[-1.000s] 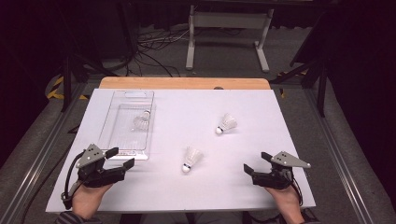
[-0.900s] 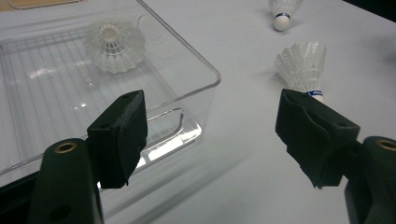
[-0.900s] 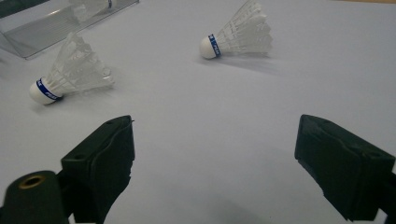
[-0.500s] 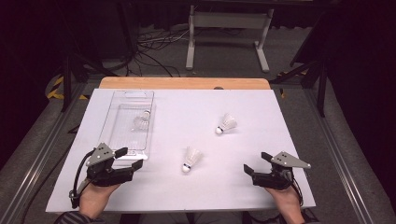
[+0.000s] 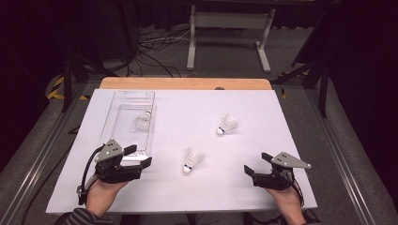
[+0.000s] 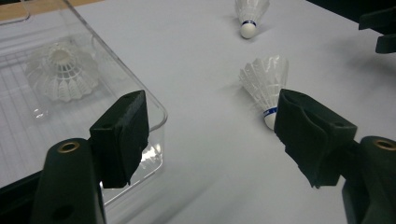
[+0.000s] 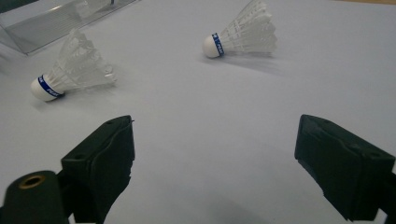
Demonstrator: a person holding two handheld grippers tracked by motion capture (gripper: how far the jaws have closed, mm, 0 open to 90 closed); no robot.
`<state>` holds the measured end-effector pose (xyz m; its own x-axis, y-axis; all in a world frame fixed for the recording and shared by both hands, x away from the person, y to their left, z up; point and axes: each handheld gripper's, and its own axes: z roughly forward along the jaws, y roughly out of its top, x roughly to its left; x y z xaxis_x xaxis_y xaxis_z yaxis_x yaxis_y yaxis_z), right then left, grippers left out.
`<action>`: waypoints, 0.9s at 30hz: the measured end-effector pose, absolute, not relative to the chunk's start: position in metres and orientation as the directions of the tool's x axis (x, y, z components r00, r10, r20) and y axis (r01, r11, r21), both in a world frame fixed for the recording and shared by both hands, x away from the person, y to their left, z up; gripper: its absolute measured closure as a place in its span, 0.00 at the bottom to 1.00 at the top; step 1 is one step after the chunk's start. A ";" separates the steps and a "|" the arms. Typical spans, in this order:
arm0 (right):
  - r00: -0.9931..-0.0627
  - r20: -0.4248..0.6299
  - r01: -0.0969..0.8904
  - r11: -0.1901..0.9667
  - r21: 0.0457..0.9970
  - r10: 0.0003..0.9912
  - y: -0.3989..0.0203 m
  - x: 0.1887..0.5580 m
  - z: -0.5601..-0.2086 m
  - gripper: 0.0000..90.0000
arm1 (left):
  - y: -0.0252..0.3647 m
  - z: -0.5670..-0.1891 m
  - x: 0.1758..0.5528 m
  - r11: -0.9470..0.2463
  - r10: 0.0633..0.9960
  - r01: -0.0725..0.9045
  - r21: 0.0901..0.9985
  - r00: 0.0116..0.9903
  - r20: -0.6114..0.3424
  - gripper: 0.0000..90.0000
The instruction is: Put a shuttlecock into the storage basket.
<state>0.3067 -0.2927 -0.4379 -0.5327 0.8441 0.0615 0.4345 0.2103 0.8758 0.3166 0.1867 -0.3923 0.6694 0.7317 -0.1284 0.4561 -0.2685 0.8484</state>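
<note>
- The left gripper (image 5: 143,162) is held low over the desk (image 5: 291,140), jaws spread wide with nothing between the pads; judged to be lined up for a pick of the near shuttlecock (image 5: 192,159).
- In the left gripper view, that shuttlecock (image 6: 265,86) is seen just ahead of the right-hand jaw, partly overlapped by it in the picture, not between the pads. No contact can be confirmed.
- The clear plastic tray (image 5: 121,140) lies just beside the left gripper, its rounded corner (image 6: 156,119) right behind the other jaw. One shuttlecock (image 6: 60,72) is already inside, cork up, skirt down; the tray is therefore taken as the collecting place.
- The right gripper (image 5: 249,172) rests near the desk's front edge, released and empty, well apart from any shuttlecock. It is judged to be parked while the left one works.
- The far shuttlecock (image 5: 227,124) lies farther ahead of both grippers, on its side, well apart from the tray.
- Look of the near shuttlecock (image 7: 70,72): white feather-style skirt, flared and ribbed; rounded white cork with a blue band bearing small lettering, not legible. It lies on its side, cork toward the person.
- The skirt is judged light and easily crushed; a grip near the cork would be safer.
</note>
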 end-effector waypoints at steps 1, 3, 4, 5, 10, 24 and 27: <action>-0.529 0.068 0.438 0.203 0.876 0.846 -0.294 0.306 -0.438 0.14 | 0.182 -0.392 0.319 -0.277 0.725 0.457 0.846 0.676 -0.128 0.31; -0.529 0.069 0.437 0.202 0.877 0.846 -0.293 0.307 -0.438 0.14 | 0.180 -0.391 0.320 -0.283 0.720 0.453 0.845 0.682 -0.124 0.31; -0.536 0.062 0.436 0.213 0.875 0.842 -0.292 0.308 -0.438 0.14 | 0.175 -0.391 0.322 -0.291 0.714 0.453 0.843 0.690 -0.124 0.31; -0.536 0.062 0.436 0.213 0.875 0.842 -0.292 0.308 -0.438 0.14 | 0.175 -0.391 0.322 -0.291 0.714 0.453 0.843 0.690 -0.124 0.31; -0.530 0.068 0.435 0.202 0.877 0.845 -0.294 0.306 -0.438 0.14 | 0.167 -0.389 0.324 -0.314 0.701 0.453 0.834 0.703 -0.118 0.31; -0.529 0.075 0.437 0.196 0.878 0.845 -0.295 0.306 -0.437 0.14 | 0.143 -0.392 0.334 -0.369 0.679 0.468 0.803 0.725 -0.111 0.31; -0.528 0.077 0.438 0.193 0.878 0.846 -0.295 0.306 -0.437 0.14 | 0.140 -0.393 0.336 -0.383 0.672 0.466 0.798 0.733 -0.105 0.31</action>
<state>0.3064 -0.2949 -0.4375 -0.5276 0.8460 0.0772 0.4382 0.1932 0.8779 0.3363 0.1395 -0.3925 0.7328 0.6722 -0.1054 0.4658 -0.3827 0.7978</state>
